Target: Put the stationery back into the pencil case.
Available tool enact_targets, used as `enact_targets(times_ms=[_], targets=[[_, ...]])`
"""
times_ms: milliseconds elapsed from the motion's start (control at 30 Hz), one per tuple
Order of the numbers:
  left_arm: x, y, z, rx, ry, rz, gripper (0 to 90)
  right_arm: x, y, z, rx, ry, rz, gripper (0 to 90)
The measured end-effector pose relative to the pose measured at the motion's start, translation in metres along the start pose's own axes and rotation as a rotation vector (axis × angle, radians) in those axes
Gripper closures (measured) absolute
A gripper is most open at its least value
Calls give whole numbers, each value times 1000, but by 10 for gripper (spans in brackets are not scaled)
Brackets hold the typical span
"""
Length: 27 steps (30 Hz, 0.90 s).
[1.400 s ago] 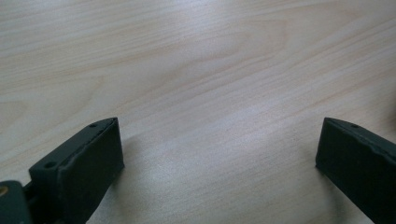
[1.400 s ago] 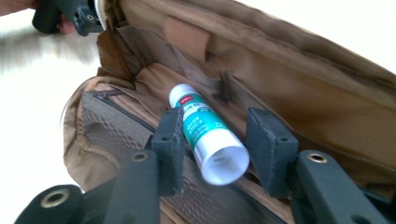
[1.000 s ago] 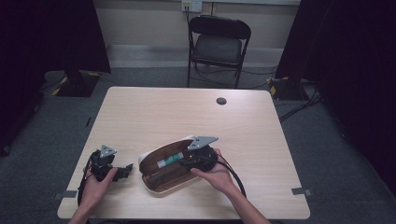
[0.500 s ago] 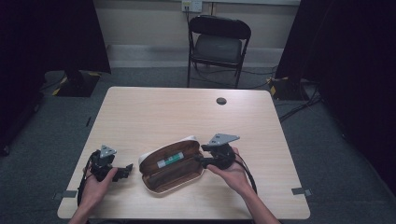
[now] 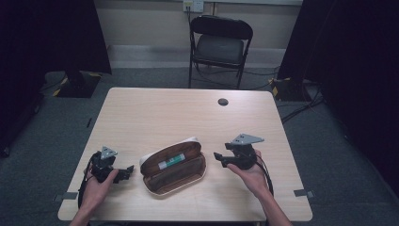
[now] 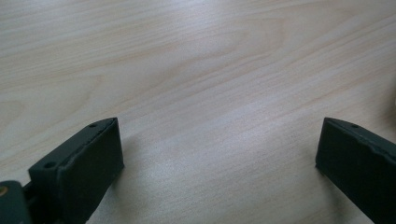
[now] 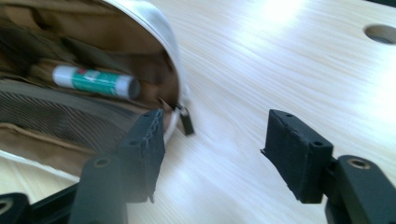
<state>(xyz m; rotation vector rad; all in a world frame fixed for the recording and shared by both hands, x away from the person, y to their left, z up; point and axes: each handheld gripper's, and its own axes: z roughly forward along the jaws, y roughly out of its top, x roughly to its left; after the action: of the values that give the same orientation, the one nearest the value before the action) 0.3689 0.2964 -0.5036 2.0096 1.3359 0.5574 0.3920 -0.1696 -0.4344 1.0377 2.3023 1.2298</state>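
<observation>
Right claw [image 5: 217,156] withdrawn from pencil case [image 5: 173,165], open; left claw [image 5: 128,170] open, seemingly unmoved.

The high view looks forward and down from above the person's side onto the whole table [image 5: 188,117]. The left gripper view sits low, close over bare tabletop. The right gripper view looks closely toward 10 o'clock at the open pencil case [image 7: 88,93], shared with the high view [image 5: 174,165].

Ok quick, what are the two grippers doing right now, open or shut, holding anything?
Left gripper: open, holding nothing, over bare table.
Right gripper: open, holding nothing, beside the open pencil case with the glue stick inside.
</observation>
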Motion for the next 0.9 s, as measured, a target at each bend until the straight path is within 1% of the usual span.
enact_targets(times_ms=[33,233,367,467,533,600,633,733,800,867,900], targets=[[0,0,0,2,3,0,2,-2,-2,-2,0,-10,8,359],[1,0,0,1,-10,3,0,-18,-16,-18,-2,-61,53,328],[1,0,0,1,-10,3,0,-29,-26,-25,15,-89,80,288],[1,0,0,1,-11,3,0,-37,-36,-30,29,-117,108,261],[1,-1,0,1,-11,4,0,-43,-43,-34,40,-148,131,215],[1,-1,0,-1,-13,2,0,-50,-51,-39,34,-189,149,206],[1,-1,0,-2,-12,2,0,-54,-55,-41,31,-196,155,199],[1,-1,0,-2,-12,2,0,-67,-69,-46,64,-208,190,172],[1,-1,0,-1,-13,2,0,-72,-79,-48,88,-232,206,167],[1,-1,-1,-1,-12,2,0,-75,-89,-47,116,-239,232,158],[1,-1,-1,-1,-12,2,0,-75,-93,-47,130,-246,236,163]])
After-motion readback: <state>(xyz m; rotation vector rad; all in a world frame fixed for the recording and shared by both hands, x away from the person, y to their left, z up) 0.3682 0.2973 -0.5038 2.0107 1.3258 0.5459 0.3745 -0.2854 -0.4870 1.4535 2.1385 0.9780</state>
